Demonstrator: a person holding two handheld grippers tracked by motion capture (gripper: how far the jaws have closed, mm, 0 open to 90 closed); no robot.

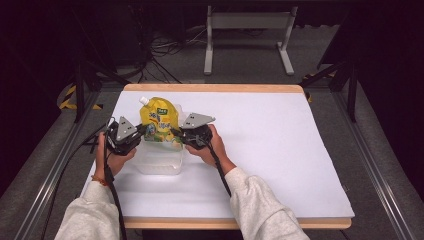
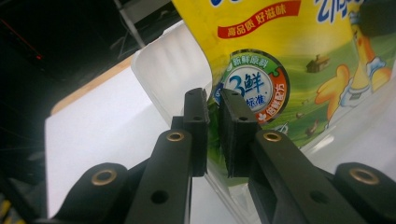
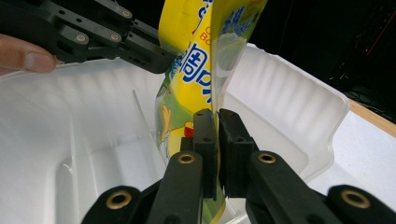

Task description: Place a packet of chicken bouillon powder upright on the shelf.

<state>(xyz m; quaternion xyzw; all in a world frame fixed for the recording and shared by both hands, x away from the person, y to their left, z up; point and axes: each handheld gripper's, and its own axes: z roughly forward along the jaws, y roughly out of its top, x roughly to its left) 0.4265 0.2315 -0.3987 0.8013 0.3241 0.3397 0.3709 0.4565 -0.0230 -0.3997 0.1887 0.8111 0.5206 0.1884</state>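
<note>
A yellow spouted pouch stands upright over a clear plastic container on the white table. My left gripper pinches the pouch's left edge, and my right gripper pinches its right edge. In the left gripper view, the jaws are shut on the printed pouch, with the container's wall behind. In the right gripper view, the jaws clamp the pouch's side seam above the container's inside. The left gripper holds the far edge there.
The white sheet covers the wooden table, with wide room to the right of the container. A grey metal stand and cables lie on the floor beyond the far edge. Rails run along both table sides.
</note>
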